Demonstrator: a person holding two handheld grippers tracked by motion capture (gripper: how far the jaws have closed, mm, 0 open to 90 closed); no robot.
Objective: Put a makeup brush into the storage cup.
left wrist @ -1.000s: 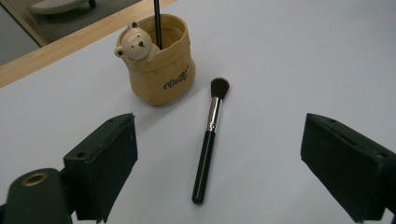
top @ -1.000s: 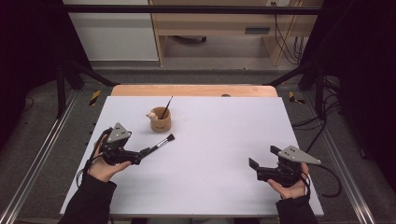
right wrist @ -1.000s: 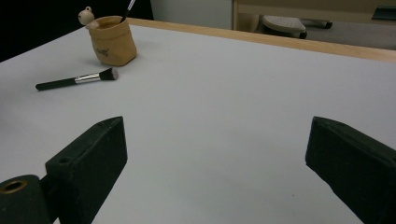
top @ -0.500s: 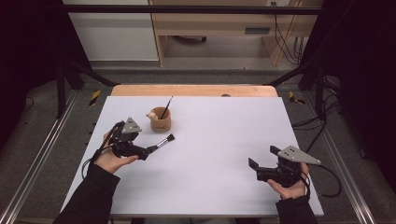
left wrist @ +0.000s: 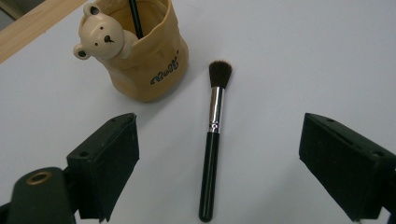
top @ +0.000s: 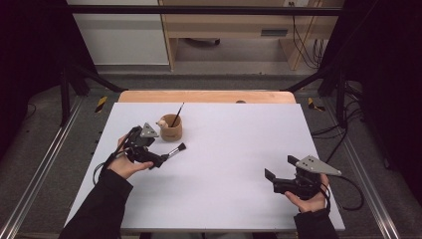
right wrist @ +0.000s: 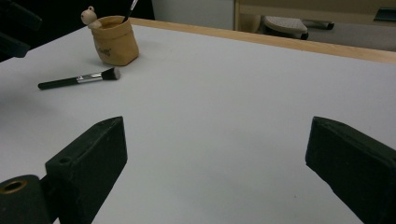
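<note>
Now | makeup brush [left wrist: 212, 140] flat between left hand-held gripper [left wrist: 224, 163] open jaws

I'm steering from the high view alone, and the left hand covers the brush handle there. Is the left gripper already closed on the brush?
Observer: No. In the left gripper view the left gripper is open, and the brush lies flat on the table between the jaws, untouched.
Operator: Which way does the brush point?
Observer: Its bristles point away from the gripper, toward the bear cup.
Operator: Anything in the cup?
Observer: A thin dark handle stands in it, behind the bear's head.
</note>
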